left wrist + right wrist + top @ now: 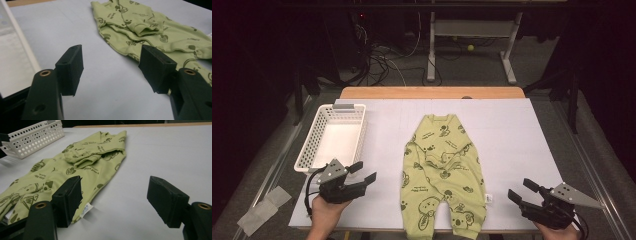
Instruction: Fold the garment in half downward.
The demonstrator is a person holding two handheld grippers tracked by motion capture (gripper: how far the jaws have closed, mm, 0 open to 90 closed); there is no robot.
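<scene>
Fingers (362, 172) of the left gripper (343, 182) and right gripper (542, 202) were spread wide, grasping nothing. Between them, in the lower middle, lay the green baby suit (439, 170) (sleeves folded in). Next, I think, each must pinch a leg end.

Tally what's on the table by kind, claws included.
Romper: 1
Basket: 1
Claws, left claw and right claw, both open and holding nothing: 2
Total: 4
</scene>
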